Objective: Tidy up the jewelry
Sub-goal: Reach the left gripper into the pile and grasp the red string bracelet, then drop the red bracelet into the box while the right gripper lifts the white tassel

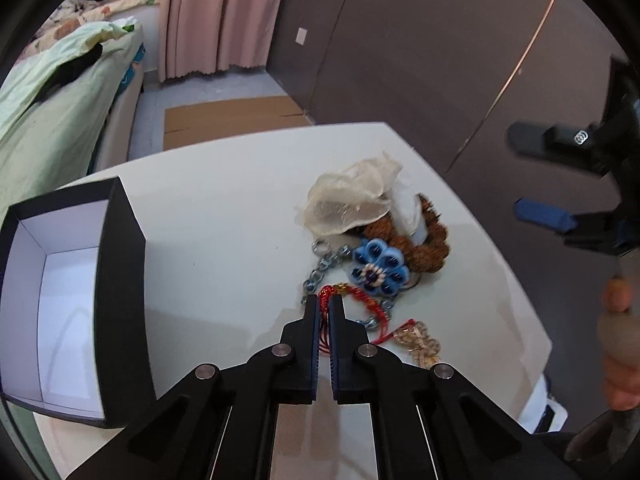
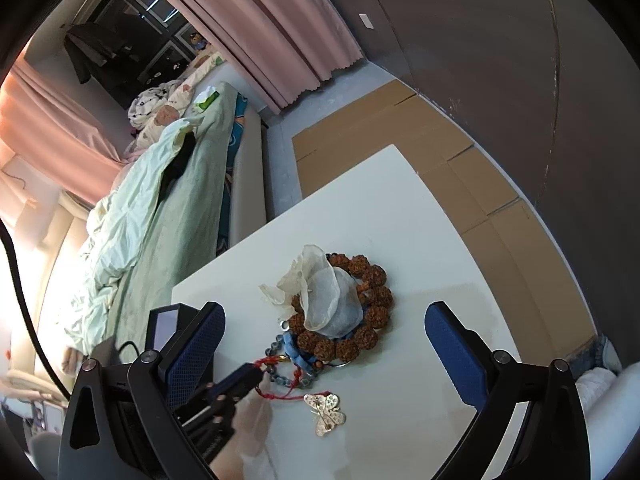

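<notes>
A heap of jewelry lies on the white table (image 1: 224, 208). It holds a red cord bracelet (image 1: 360, 296), a blue flower ornament (image 1: 378, 270), a brown bead bracelet (image 1: 424, 248), a silver chain (image 1: 320, 268), a sheer pouch (image 1: 352, 204) and a butterfly pendant (image 2: 325, 414). My left gripper (image 1: 325, 304) is shut on the red cord at the heap's near edge, with red strands showing between its pads. My right gripper (image 2: 325, 308) hangs open above the pouch (image 2: 324, 300) and the bead bracelet (image 2: 372, 280), holding nothing. An open black box (image 1: 68, 300) with a white inside stands at the left.
A bed with a green cover (image 1: 52, 104) runs along the table's left side. Pink curtains (image 1: 224, 16) and flat cardboard (image 1: 232, 116) on the floor lie beyond the far edge. A grey wall (image 1: 440, 40) stands to the right. A person's hand (image 1: 616, 344) shows at the right edge.
</notes>
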Available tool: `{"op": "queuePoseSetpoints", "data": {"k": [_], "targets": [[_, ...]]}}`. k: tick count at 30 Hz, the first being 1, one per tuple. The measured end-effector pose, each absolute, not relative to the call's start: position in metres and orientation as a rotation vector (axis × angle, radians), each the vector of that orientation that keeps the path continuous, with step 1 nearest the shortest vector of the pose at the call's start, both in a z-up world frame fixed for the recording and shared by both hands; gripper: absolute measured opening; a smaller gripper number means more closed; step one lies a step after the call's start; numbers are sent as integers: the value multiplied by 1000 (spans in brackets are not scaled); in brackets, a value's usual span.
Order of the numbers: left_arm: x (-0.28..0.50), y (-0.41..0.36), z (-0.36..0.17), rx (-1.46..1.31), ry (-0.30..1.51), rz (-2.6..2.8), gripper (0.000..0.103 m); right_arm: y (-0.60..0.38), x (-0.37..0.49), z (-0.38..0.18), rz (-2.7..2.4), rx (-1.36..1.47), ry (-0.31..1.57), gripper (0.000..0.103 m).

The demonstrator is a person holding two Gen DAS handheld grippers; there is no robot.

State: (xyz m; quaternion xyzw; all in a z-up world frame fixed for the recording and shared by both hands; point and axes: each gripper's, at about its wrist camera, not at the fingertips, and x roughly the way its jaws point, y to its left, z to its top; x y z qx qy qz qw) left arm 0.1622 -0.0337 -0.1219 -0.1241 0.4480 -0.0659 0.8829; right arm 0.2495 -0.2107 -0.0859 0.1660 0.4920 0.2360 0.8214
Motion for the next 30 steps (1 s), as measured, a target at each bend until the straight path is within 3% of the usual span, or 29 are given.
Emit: {"op": "queuePoseSetpoints", "data": {"k": [4, 6, 13, 17, 20, 22, 24, 25, 30], "targets": [[158, -29, -111, -275, 894, -143, 3, -209, 251, -91, 503, 360, 1056, 97], [156, -26, -103, -295, 872, -147, 3, -209, 253, -94, 511, 377, 1067, 86], [152, -6, -72, -343, 777, -142, 3, -190, 266, -106, 510, 399, 1099, 82], [151, 10, -64, -366, 748, -122, 3, -174, 273, -116, 499, 373, 1128, 72], [148, 22, -59, -385, 730, -113, 3, -164, 279, -125, 480, 348, 1152, 60], [145, 31, -54, -399, 714, -105, 3, -157, 283, -133, 474, 336, 1171, 46], [142, 37, -50, -409, 701, -99, 3, -156, 286, -138, 454, 325, 1185, 13], [141, 41, -47, -415, 693, -95, 3, -158, 287, -139, 448, 335, 1184, 8], [129, 59, -36, -428, 653, -65, 3, -163, 278, -117, 524, 407, 1095, 4]]}}
